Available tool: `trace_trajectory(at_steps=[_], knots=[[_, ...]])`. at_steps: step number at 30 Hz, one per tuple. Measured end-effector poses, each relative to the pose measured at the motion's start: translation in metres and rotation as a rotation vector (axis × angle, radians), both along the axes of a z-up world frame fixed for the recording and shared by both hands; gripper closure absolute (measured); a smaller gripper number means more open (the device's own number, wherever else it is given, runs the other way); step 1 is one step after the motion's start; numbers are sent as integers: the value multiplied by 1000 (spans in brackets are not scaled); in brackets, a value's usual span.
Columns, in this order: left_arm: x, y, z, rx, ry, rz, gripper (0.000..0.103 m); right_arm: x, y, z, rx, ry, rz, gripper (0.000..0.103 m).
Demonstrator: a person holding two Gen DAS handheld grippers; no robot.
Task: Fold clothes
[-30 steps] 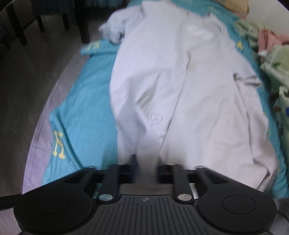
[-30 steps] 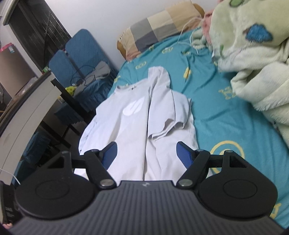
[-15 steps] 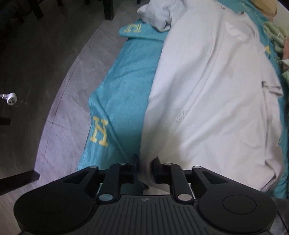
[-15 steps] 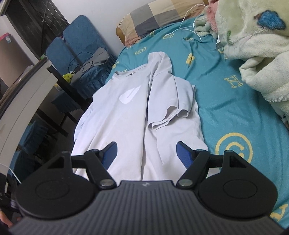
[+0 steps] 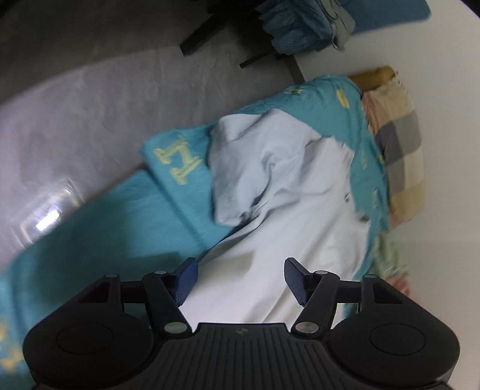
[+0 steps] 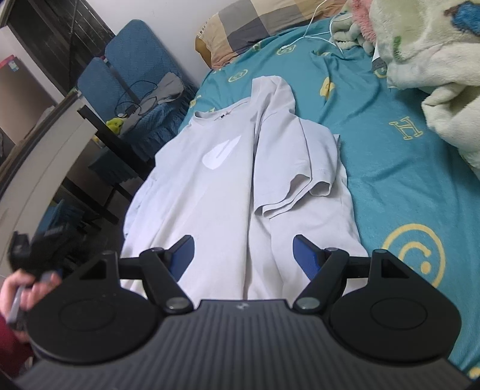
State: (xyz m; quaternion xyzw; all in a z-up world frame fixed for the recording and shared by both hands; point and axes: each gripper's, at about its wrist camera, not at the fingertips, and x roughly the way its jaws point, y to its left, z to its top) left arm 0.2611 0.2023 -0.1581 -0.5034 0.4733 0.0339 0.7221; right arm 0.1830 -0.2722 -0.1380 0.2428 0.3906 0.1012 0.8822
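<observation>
Two hand-held grippers hover above a white T-shirt (image 6: 228,192) spread on a teal bedsheet (image 6: 399,168). Both the right gripper (image 6: 243,255) and the left gripper (image 5: 240,279) have their blue-padded jaws spread wide and grasp nothing, each poised over the shirt's near hem. The shirt's right side lies folded over its chest, the short sleeve (image 6: 303,183) lying on top; a pale swoosh-shaped print (image 6: 222,151) shows beside the fold. In the blurred left wrist view, the other sleeve (image 5: 255,168) bunches at the sheet's edge. Right of the shirt sits a fluffy blanket (image 6: 426,51). Beyond the collar, a checked pillow (image 6: 255,24) rests against the wall, blue chairs (image 6: 129,72) to its left.
</observation>
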Motion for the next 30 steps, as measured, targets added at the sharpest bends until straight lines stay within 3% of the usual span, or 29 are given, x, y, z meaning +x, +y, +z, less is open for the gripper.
trace_trajectory(at_steps=[5,11,13,16,17,18,19,21,25,30], knots=[[34,-3,-32,-44,-47,115,38,15,1,-11,16,11,7,29],[57,9,-49,-10,-105,229,39,30,-1,-28,43,47,3,29],[65,14,-55,1,-124,267,43,32,0,-31,48,55,4,29],[77,17,-60,37,-137,269,60,33,2,-33,44,58,7,29],[80,18,-60,46,-142,255,83,33,2,-33,42,59,7,29],[82,20,-61,53,-145,240,96,33,1,-33,43,59,5,29],[83,23,-60,64,-148,224,97,33,1,-34,43,59,2,29],[79,31,-50,122,-164,199,101,34,0,-33,46,58,-3,29],[90,34,-9,310,-203,161,101,33,0,-32,50,51,-7,29],[122,7,61,699,-220,49,101,32,-3,-27,57,30,-15,29]])
